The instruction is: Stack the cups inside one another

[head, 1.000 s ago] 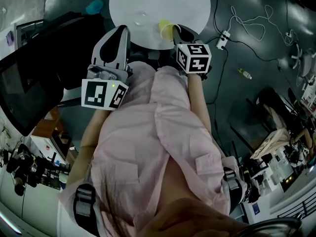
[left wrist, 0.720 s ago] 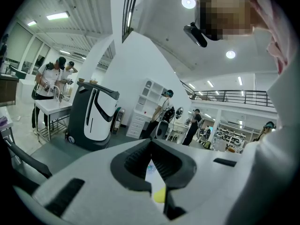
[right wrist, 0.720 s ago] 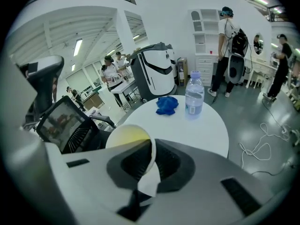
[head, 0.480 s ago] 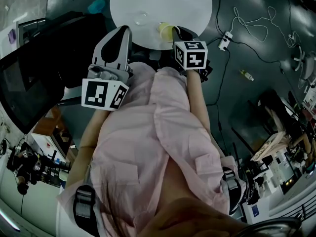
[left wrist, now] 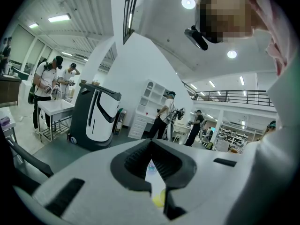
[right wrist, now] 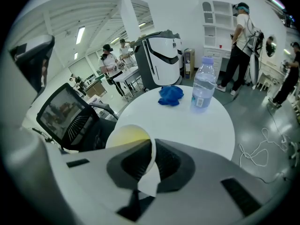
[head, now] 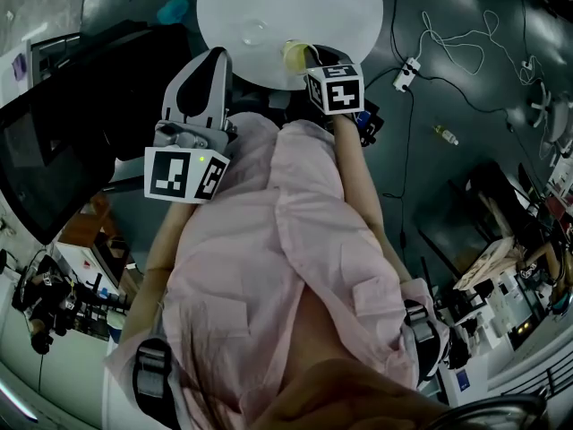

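A yellow cup (head: 294, 55) hangs tilted over the near edge of the round white table (head: 295, 7). My right gripper (head: 310, 58) is shut on its rim. In the right gripper view the cup's pale wall (right wrist: 129, 137) is pinched between the jaws of that gripper (right wrist: 151, 149). A clear cup (head: 253, 32) stands on the table to the left of the yellow one. My left gripper (head: 218, 57) is held short of the table with its jaws closed and nothing in them. Through the slit of the left gripper (left wrist: 151, 146) I see the clear cup (left wrist: 150, 166) and a bit of the yellow cup (left wrist: 158, 199).
A water bottle (right wrist: 204, 89) and a crumpled blue cloth (right wrist: 170, 95) sit at the table's far side. A dark office chair (right wrist: 70, 116) stands by the table's left. A power strip and cables (head: 407, 70) lie on the floor to the right. People stand far behind.
My right gripper has sunk and shifted left towards the table's edge with the yellow cup in it, tipping further down. The left gripper has kept still.
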Demonstrator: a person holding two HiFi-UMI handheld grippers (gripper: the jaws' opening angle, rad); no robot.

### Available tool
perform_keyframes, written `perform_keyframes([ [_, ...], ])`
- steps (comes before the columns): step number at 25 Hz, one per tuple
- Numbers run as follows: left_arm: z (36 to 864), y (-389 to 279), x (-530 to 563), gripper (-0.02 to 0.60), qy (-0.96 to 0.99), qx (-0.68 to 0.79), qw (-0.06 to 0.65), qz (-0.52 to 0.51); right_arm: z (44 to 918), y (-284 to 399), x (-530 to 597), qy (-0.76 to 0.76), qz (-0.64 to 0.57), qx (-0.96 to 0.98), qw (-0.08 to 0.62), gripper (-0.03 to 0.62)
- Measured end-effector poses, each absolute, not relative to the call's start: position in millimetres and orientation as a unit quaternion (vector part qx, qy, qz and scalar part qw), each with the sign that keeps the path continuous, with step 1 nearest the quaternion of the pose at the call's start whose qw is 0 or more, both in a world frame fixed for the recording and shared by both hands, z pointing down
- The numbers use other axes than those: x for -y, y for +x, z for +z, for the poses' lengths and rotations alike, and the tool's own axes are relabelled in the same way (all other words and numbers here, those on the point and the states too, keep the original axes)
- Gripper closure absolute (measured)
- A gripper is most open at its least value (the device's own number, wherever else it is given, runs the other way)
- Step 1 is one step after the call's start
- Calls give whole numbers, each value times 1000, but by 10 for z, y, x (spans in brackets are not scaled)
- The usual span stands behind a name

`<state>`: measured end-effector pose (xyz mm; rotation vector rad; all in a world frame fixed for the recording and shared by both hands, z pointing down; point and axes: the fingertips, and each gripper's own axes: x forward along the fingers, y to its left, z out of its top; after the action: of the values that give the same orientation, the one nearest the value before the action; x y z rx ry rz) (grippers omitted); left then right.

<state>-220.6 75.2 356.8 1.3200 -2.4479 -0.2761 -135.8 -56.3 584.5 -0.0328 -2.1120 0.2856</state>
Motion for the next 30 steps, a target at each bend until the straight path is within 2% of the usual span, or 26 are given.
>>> perform_keyframes([
  [30, 3527, -2248, -772, 566, 473, 859, 169, -103, 6082, -1343, 485, -26, 98, 840, 534, 557],
])
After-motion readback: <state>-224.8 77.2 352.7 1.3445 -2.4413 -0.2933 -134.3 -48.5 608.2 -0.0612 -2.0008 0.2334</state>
